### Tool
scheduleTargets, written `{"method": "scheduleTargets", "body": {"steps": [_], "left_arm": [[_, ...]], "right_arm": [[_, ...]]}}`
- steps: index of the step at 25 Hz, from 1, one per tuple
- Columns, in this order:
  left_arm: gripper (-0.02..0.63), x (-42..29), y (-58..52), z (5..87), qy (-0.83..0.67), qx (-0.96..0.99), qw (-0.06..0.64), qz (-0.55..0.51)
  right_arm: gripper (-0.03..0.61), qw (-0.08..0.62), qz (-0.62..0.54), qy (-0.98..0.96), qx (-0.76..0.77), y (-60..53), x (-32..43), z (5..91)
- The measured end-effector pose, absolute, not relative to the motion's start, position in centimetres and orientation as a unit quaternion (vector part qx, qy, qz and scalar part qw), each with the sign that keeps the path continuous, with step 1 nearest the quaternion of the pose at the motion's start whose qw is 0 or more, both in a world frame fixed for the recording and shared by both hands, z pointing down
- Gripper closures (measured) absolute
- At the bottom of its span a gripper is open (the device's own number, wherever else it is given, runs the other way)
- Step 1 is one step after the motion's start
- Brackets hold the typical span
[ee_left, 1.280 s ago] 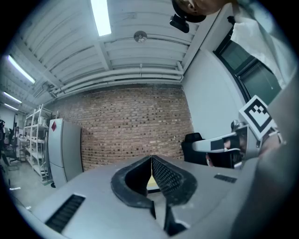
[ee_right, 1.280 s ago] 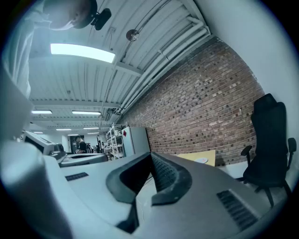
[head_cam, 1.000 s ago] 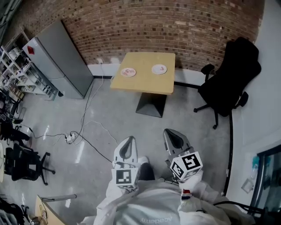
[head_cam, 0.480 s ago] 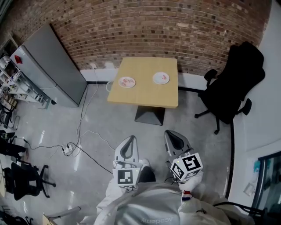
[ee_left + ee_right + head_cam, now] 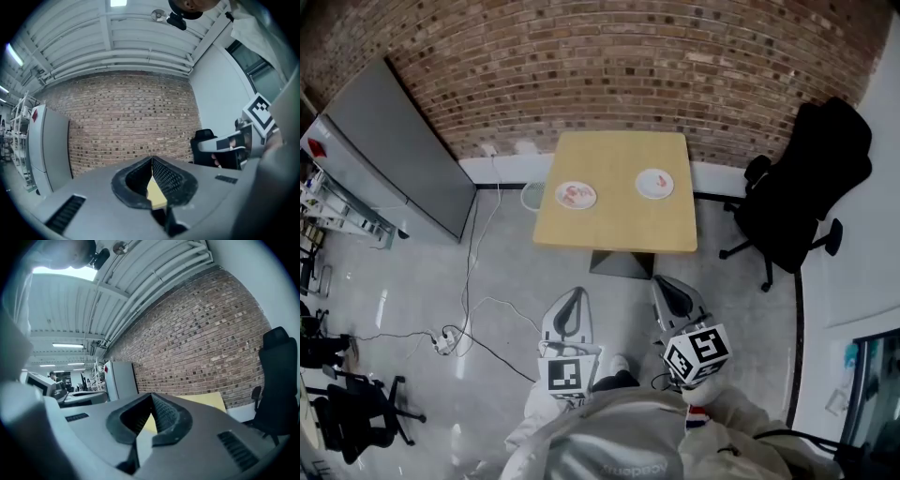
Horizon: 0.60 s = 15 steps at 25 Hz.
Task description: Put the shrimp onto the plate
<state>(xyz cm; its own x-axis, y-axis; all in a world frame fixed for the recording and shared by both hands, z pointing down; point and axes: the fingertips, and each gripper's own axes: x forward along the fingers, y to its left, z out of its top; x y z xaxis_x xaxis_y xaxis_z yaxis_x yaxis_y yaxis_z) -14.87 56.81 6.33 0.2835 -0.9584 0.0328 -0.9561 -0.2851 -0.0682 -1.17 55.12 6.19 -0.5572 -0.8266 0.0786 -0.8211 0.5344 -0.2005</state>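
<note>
Left claw (image 5: 573,294) and right claw (image 5: 662,281), both clenched empty, point side by side at the table (image 5: 614,232) ahead, left plate (image 5: 576,195) and right plate (image 5: 654,183) beyond their tips.

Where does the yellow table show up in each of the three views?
Head view: the yellow table sits upper centre, against the brick wall.
Left gripper view: the yellow table is a sliver low centre, framed by the jaws.
Right gripper view: the yellow table lies right of centre, behind the jaws.
Shared landmark: the brick wall behind it.
</note>
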Motion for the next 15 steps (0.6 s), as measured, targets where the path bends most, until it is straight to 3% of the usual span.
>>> {"method": "scheduleTargets", "body": {"steps": [15], "left_arm": [[0.601, -19.2, 49.2, 8.2, 0.583, -0.812, -0.003, -0.029]], "right_arm": [[0.554, 0.003, -0.111, 0.859, -0.499, 48.3, -4.5, 7.1]]}}
